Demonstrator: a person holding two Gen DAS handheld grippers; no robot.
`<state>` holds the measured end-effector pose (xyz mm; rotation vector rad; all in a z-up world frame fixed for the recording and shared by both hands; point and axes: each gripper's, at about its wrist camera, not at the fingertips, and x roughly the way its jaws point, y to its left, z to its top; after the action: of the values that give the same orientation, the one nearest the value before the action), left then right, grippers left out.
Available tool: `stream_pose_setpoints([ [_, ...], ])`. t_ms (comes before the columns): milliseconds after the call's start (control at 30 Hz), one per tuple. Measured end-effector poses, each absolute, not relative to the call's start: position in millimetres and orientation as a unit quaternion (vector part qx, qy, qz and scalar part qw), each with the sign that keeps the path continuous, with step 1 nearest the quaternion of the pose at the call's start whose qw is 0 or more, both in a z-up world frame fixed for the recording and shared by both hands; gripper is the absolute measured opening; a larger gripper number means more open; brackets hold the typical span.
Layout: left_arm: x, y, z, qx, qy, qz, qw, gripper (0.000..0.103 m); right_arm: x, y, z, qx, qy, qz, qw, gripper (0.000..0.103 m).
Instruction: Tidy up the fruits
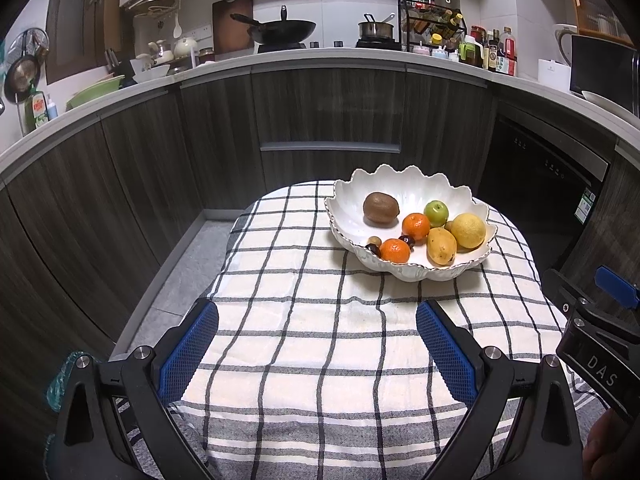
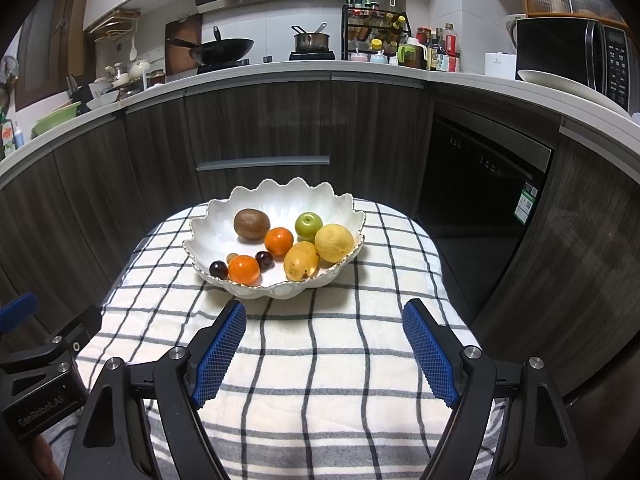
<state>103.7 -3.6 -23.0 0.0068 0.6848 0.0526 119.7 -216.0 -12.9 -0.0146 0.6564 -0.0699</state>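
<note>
A white scalloped bowl (image 1: pixel 348 200) (image 2: pixel 216 216) stands on the checked cloth at the far end of the table. In it lie a brown kiwi (image 1: pixel 381 208) (image 2: pixel 251 224), a green apple (image 1: pixel 436 213) (image 2: pixel 308 226), a lemon (image 1: pixel 468 231) (image 2: pixel 334 243), a yellow mango (image 1: pixel 441 246) (image 2: pixel 301 261), two tangerines (image 1: pixel 415 226) (image 2: pixel 243 269) and small dark fruits (image 2: pixel 218 269). My left gripper (image 1: pixel 317 320) is open and empty, short of the bowl. My right gripper (image 2: pixel 324 322) is open and empty, just in front of the bowl.
The checked cloth (image 1: pixel 304 344) (image 2: pixel 320 360) covers the small table. Dark kitchen cabinets (image 1: pixel 328 112) and a counter with a wok (image 1: pixel 282 30), pot and bottles stand behind. A dishwasher (image 2: pixel 484 184) is at the right. The right gripper's body (image 1: pixel 592 336) shows at the left wrist view's right edge.
</note>
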Motion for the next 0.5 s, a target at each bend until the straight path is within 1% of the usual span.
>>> stream_pose_setpoints([
  [500, 103.7, -3.6, -20.7, 0.003, 0.335, 0.024, 0.942, 0.101, 122.5, -212.8, -10.4, -0.005, 0.323, -0.034, 0.946, 0.081],
])
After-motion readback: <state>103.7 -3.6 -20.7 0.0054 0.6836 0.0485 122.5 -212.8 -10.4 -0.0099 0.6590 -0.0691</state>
